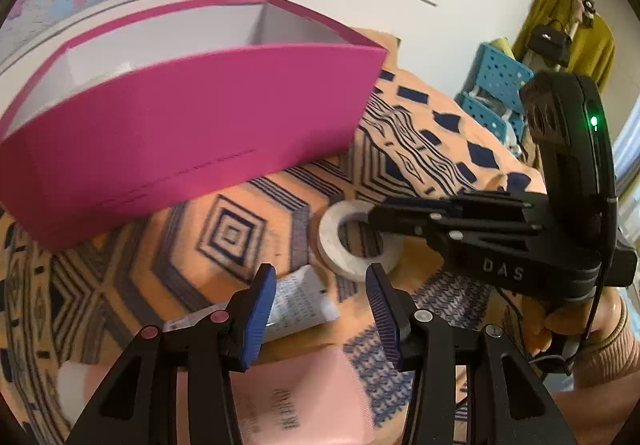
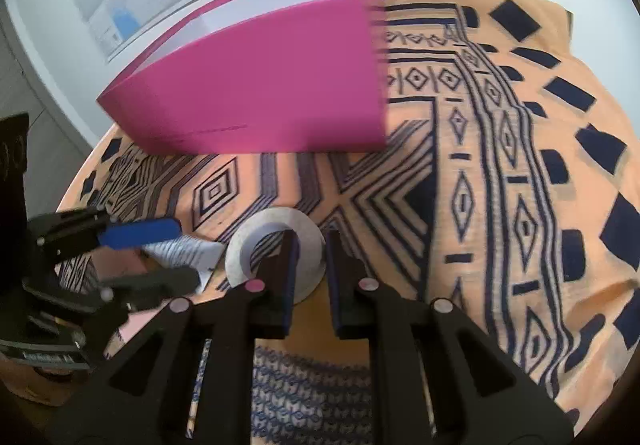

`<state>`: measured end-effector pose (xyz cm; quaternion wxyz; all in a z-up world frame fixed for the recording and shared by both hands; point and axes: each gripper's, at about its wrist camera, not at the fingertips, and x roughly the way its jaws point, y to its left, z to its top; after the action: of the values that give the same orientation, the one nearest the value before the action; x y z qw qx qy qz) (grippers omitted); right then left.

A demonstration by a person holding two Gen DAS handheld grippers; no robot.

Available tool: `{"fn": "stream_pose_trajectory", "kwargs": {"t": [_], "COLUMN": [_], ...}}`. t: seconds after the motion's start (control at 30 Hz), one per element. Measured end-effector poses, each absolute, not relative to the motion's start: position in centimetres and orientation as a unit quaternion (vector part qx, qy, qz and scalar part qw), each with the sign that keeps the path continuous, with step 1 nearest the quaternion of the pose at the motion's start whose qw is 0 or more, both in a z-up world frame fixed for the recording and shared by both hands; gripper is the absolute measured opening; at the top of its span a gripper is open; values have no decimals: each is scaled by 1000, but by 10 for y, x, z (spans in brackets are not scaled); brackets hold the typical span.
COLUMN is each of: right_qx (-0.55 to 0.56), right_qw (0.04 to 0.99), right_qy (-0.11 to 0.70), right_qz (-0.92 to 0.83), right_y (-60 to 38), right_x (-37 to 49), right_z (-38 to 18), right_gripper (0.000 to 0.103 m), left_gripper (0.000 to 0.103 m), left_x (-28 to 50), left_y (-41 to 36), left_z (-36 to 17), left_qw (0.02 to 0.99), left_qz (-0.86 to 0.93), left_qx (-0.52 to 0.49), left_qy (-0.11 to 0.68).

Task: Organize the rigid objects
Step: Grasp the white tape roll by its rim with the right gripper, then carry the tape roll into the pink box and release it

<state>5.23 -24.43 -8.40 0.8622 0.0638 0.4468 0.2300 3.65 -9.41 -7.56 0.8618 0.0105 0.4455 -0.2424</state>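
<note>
the right gripper (image 2: pixel 309 245) is clamped on the tape roll's (image 2: pixel 308 233) rim on the patterned cloth (image 2: pixel 500 125). the left gripper (image 1: pixel 322 277) is held part open, empty, above a white tube (image 1: pixel 304 301). farther back a pink box (image 1: pixel 192 125) stands open.

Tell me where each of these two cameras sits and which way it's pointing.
Left wrist: rides the left tongs, looking down over the patterned cloth at the pink box; the right tongs and a hand show.
Right wrist: rides the right tongs, gripping the tape ring; the left tongs show.
Both share box, ring and cloth.
</note>
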Motion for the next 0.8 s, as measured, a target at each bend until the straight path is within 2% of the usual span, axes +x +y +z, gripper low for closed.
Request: {"fn": "stream_pose_trajectory", "kwargs": {"t": [0.2, 0.43, 0.8], "right_qx": [57, 49, 56], "right_qw": [858, 857, 859], "right_qy": [454, 452, 445], "right_qz": [234, 243, 249], "right_y": [-242, -239, -240], "right_x": [54, 53, 46], "right_z": [-84, -87, -82], "right_gripper": [18, 20, 20], "left_gripper": [46, 35, 35], "left_x": [43, 51, 54], "left_y": [-106, -115, -111], "left_z": [-79, -88, -82], "left_qw": [847, 826, 831], "left_qz": [-269, -286, -280], "left_qx": [-2, -19, -28], "left_qy": [459, 485, 480]}}
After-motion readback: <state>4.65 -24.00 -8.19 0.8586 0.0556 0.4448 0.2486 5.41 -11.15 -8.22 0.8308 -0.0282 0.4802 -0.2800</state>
